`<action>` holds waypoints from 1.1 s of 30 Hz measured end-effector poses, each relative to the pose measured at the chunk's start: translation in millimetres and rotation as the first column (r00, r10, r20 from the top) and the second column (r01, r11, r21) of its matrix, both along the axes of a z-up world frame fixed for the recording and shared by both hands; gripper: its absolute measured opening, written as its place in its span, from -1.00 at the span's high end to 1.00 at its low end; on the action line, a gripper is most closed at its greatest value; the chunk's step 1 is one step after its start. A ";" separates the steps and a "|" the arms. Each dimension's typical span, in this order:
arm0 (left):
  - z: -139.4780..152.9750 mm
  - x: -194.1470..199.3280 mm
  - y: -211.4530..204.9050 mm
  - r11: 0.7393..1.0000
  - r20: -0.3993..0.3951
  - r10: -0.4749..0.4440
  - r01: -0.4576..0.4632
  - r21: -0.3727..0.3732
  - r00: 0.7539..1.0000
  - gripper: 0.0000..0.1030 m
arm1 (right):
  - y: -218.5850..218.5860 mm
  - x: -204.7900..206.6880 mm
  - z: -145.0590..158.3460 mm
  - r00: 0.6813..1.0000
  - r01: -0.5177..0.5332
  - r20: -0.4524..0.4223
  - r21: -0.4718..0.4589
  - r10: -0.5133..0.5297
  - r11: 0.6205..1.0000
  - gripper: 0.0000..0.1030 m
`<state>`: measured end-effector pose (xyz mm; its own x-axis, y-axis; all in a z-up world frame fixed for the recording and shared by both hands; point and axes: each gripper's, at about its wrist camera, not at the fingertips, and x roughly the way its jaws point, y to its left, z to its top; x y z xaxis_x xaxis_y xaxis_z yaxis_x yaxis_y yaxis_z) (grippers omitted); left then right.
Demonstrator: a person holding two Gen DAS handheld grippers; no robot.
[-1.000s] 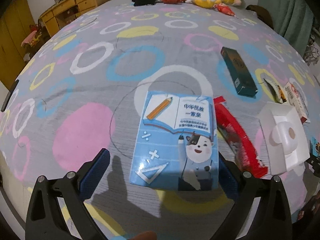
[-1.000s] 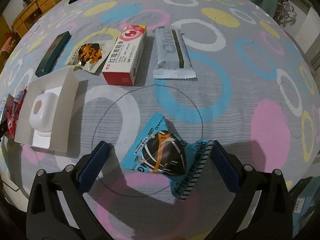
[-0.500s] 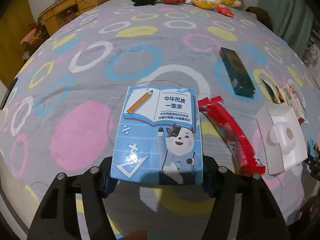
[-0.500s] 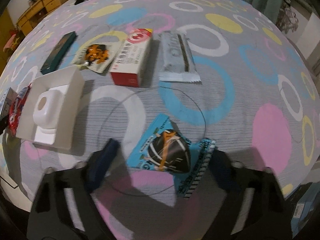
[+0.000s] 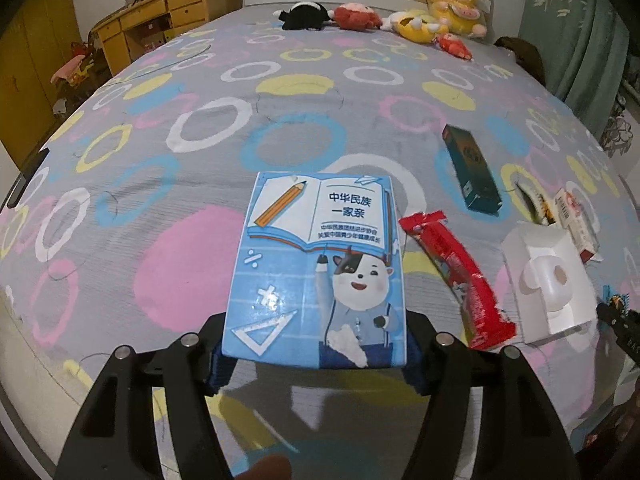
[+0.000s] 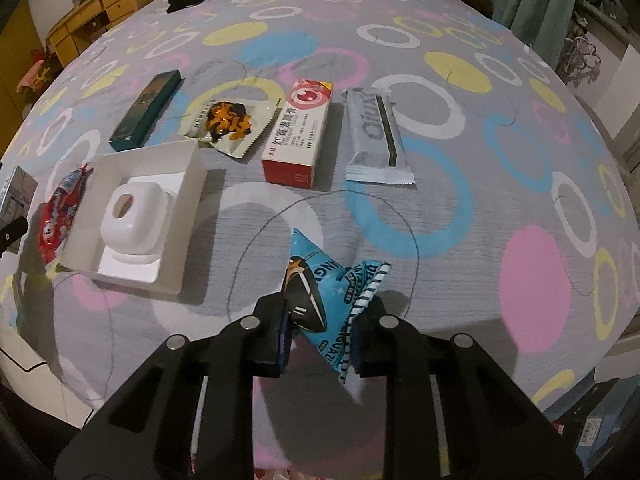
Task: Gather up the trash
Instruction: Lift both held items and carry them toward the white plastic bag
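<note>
Between your left fingers: the left tool point(image 5: 316, 354) has closed in on the blue cartoon box point(image 5: 318, 266), one pad on each long side at its near end, and the box hangs clear of the bed point(image 5: 200, 132) with its shadow below.
Right tool: your right tool point(image 6: 320, 330) is pinched down tight on the blue snack packet point(image 6: 326, 300), which is crumpled up into a peak between the pads, raised just above the sheet.
Right of the left tool: a red wrapper point(image 5: 456, 272) lies flat, just beside the box's edge but apart from it.
Further right of it: the white open box point(image 5: 550, 280) with a moulded insert, then the dark green carton point(image 5: 472, 170) ahead of that.
Left of the right tool: that same white open box point(image 6: 136, 216), the red wrapper point(image 6: 62, 216) beyond its far side.
Ahead of the right tool: a red-and-white medicine box point(image 6: 300, 132), with a silver sachet point(image 6: 376, 138) just to its right and an opened foil packet with orange print point(image 6: 230, 122) to its left, touching or nearly so.
Ahead and left: the dark green carton point(image 6: 146, 110), well apart from your grip.
Far end of the bed: plush toys point(image 5: 400, 14) lined up by the headboard.
Far left: a wooden dresser point(image 5: 160, 12) against the wall.
</note>
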<state>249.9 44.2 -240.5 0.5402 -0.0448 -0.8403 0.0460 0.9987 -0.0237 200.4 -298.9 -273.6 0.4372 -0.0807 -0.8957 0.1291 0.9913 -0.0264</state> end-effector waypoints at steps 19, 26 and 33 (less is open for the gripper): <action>31.6 -67.4 -4.4 0.997 0.094 -0.082 0.080 0.016 0.992 -0.23 | 29.2 -65.2 45.4 0.990 -0.054 0.129 0.048 0.047 0.997 0.57; 41.3 -101.5 -4.8 0.993 0.120 -0.114 0.112 0.025 0.986 -0.23 | 38.1 -100.5 47.8 0.990 -0.059 0.133 0.038 0.054 0.998 0.57; 44.8 -136.2 -18.2 0.983 0.138 -0.183 0.178 0.047 0.973 -0.23 | 47.1 -141.0 57.6 0.987 -0.058 0.150 0.039 0.052 0.998 0.57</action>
